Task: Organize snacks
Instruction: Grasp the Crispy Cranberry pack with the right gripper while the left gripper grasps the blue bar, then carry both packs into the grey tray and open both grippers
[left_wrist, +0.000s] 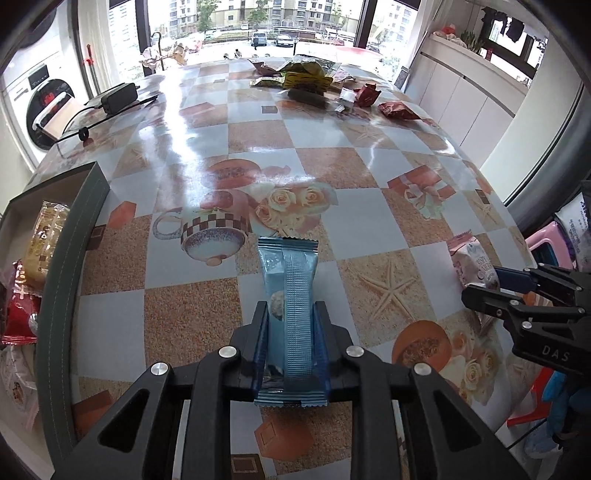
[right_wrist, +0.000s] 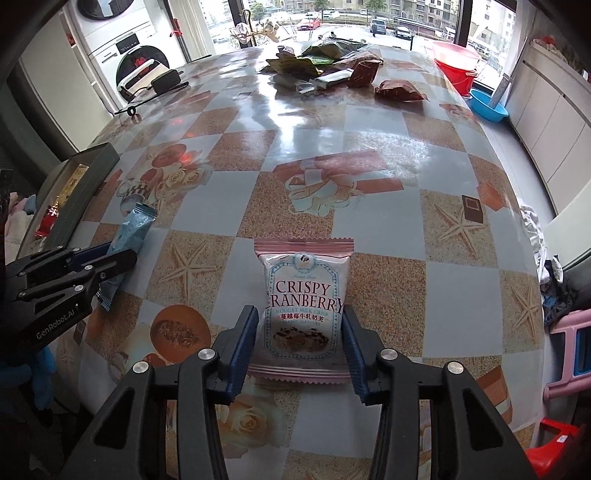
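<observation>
Blue foil bar (left_wrist: 291, 314) is pinched across its stiff middle by left gripper (left_wrist: 291, 325); pink crinkly pouch (right_wrist: 304, 306), light and slippery, is bracketed by right gripper (right_wrist: 300, 328), contact uncertain.

Both wrist cameras look low and close across the checkered table (left_wrist: 258, 133), sharing its far snack pile (right_wrist: 325, 62).

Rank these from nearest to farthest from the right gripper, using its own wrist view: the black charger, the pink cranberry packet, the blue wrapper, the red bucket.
1. Pink cranberry packet: between the right gripper fingers.
2. Blue wrapper: left, held by the left gripper.
3. Black charger: far left of the table.
4. Red bucket: beyond the table's far right edge.
</observation>
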